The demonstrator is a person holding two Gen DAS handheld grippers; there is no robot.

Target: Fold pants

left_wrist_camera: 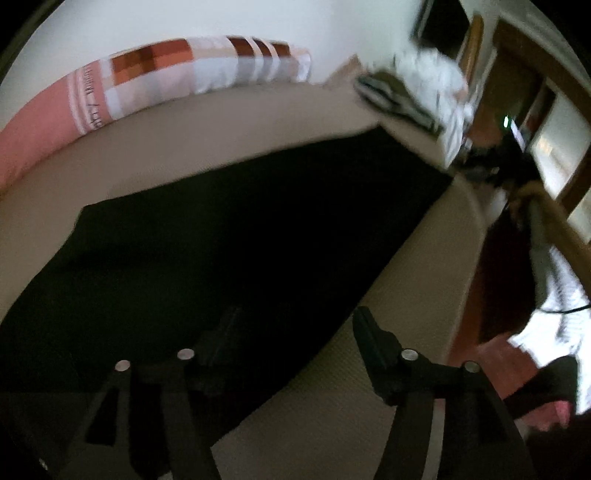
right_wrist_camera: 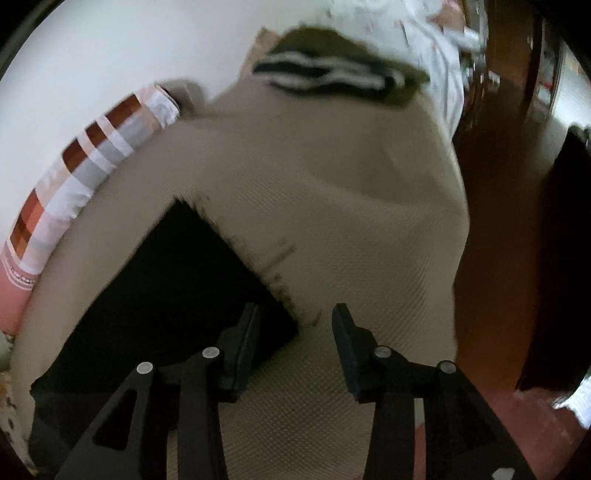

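Both grippers, left (left_wrist_camera: 295, 328) and right (right_wrist_camera: 293, 325), hung with fingers spread, gripping nothing. I saw the pants (left_wrist_camera: 221, 240) flat on the bed (left_wrist_camera: 369, 406), already a neat dark rectangle toward 10 o'clock; I judged some folds possibly remained.

beige bed (right_wrist_camera: 332, 206), white wall (left_wrist_camera: 184, 22), reddish floor (right_wrist_camera: 491, 258)

Only blurred, unreadable lettering on the patterned pillow (left_wrist_camera: 92, 94).
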